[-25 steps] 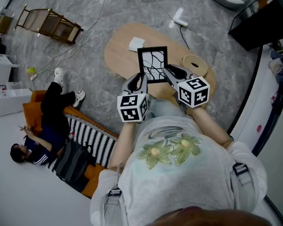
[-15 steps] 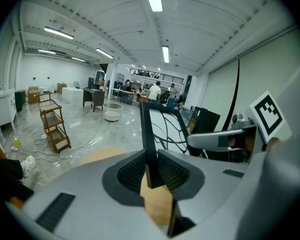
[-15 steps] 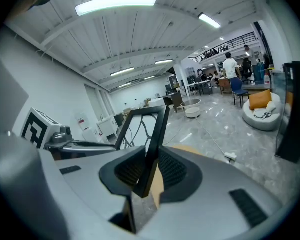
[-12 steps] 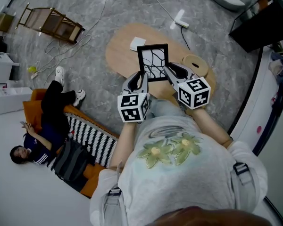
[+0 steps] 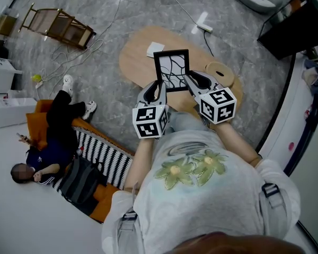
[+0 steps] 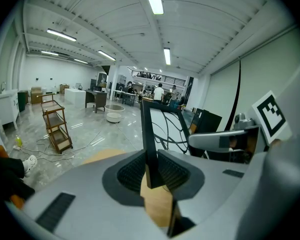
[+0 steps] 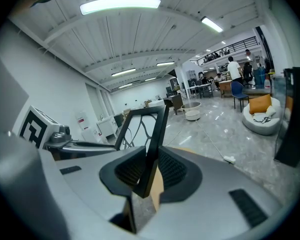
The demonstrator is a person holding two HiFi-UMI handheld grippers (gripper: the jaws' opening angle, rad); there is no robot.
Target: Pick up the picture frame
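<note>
A black picture frame (image 5: 171,70) holding a white sheet with black branching lines hangs upright over the oval wooden table (image 5: 133,60). My left gripper (image 5: 159,87) is shut on its lower left edge and my right gripper (image 5: 187,81) is shut on its lower right edge. In the left gripper view the frame's black side rail (image 6: 148,134) stands pinched between the ribbed pads of the left gripper (image 6: 151,173). In the right gripper view the opposite rail (image 7: 156,134) leans between the pads of the right gripper (image 7: 149,173).
On the table lie a white paper square (image 5: 155,48) and a round wooden disc (image 5: 218,72). A person (image 5: 53,142) sits on an orange cushion at the left by a striped mat. A wooden shelf cart (image 5: 55,26), cables and a black cabinet (image 5: 286,20) surround the table.
The frame and both grippers sit slightly higher in the head view, the grip unchanged. The person on the floor has moved their arms.
</note>
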